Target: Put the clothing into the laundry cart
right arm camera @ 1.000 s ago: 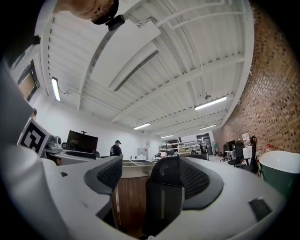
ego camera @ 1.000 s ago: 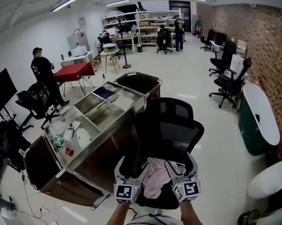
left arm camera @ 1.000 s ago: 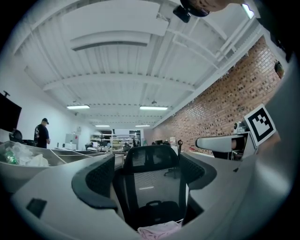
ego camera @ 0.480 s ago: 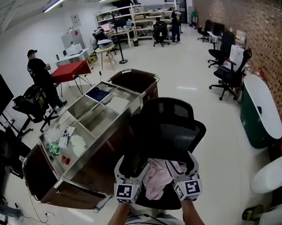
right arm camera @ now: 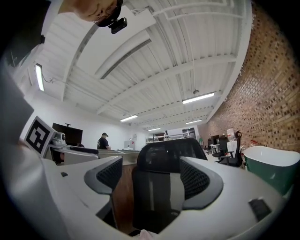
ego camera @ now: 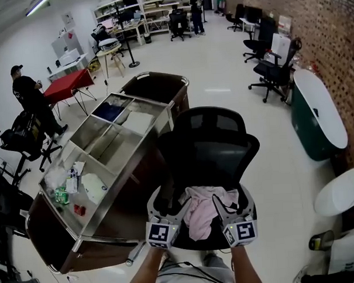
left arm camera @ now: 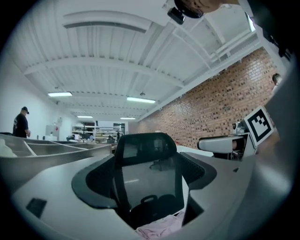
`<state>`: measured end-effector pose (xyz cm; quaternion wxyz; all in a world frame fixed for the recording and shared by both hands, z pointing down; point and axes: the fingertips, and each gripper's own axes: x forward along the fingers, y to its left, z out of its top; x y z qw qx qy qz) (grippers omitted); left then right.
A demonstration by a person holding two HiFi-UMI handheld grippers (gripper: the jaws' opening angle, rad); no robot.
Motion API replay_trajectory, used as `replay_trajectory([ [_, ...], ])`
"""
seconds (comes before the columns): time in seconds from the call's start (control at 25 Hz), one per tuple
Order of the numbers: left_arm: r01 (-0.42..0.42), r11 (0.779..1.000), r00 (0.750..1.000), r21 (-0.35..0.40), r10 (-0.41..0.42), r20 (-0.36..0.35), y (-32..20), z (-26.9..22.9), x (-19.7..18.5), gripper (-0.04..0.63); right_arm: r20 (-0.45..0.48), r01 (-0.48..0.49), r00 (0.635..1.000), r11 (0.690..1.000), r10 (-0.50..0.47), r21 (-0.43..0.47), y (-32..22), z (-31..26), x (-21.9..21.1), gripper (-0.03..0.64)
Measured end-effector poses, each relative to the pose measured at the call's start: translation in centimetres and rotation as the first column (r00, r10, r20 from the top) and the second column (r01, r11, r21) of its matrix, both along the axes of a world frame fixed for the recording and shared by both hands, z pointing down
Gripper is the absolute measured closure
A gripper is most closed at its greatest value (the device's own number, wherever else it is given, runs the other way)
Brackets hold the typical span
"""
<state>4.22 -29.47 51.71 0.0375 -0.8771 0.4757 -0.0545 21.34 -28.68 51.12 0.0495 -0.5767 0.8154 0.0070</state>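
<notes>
A pink garment (ego camera: 202, 208) lies crumpled on the seat of a black office chair (ego camera: 207, 143). My left gripper (ego camera: 168, 204) is at its left edge and my right gripper (ego camera: 232, 201) at its right edge, both low over the seat. In the left gripper view the left gripper (left arm camera: 147, 176) has its jaws apart, with the pink garment (left arm camera: 159, 227) just below them. The right gripper (right arm camera: 154, 178) also stands open, with a scrap of the pink garment (right arm camera: 146, 233) at the bottom edge. The brown laundry cart (ego camera: 180, 85) stands left of the chair, its far bin open.
The cart's metal top tray (ego camera: 110, 148) holds a blue cloth, white items and small bottles. A person in black (ego camera: 28, 94) stands by a red table (ego camera: 69, 87) at far left. A green-and-white tub (ego camera: 319, 120) and office chairs (ego camera: 271, 75) line the brick wall on the right.
The head view has tilted down and shifted, so the cart and chair sit higher and closer in it. Both grippers stay beside the pink garment with the same jaw spread.
</notes>
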Motion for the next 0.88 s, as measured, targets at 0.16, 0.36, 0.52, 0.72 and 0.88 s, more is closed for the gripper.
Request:
replay_trajectory([
  [0.16, -0.064, 0.995, 0.998, -0.074, 0.064, 0.006, -0.6, 2.5, -0.2, 0.178, -0.042, -0.031, 0.999, 0.993, 0.027, -0.109, 0.5, 4.6, -0.6, 0.218],
  [0.36, -0.115, 0.984, 0.993, -0.134, 0.119, 0.024, -1.5, 6.4, -0.7, 0.178, -0.09, -0.047, 0.996, 0.954, 0.021, -0.296, 0.8, 13.9, -0.9, 0.218],
  [0.52, -0.134, 0.972, 0.989, -0.195, 0.144, 0.037, -2.4, 10.1, -0.6, 0.178, -0.106, -0.025, 0.994, 0.888, -0.027, -0.459, 0.4, 22.5, -1.7, 0.218],
  [0.72, -0.176, 0.948, 0.981, -0.266, 0.19, 0.031, -3.2, 16.0, -0.2, 0.178, -0.114, 0.041, 0.985, 0.818, -0.129, -0.574, -1.2, 31.3, -3.7, 0.215],
  [0.88, -0.222, 0.917, 0.971, -0.331, 0.24, 0.014, -2.4, 20.5, 0.3, 0.148, -0.126, 0.06, 0.973, 0.743, -0.191, -0.666, -1.8, 39.5, -4.9, 0.186],
])
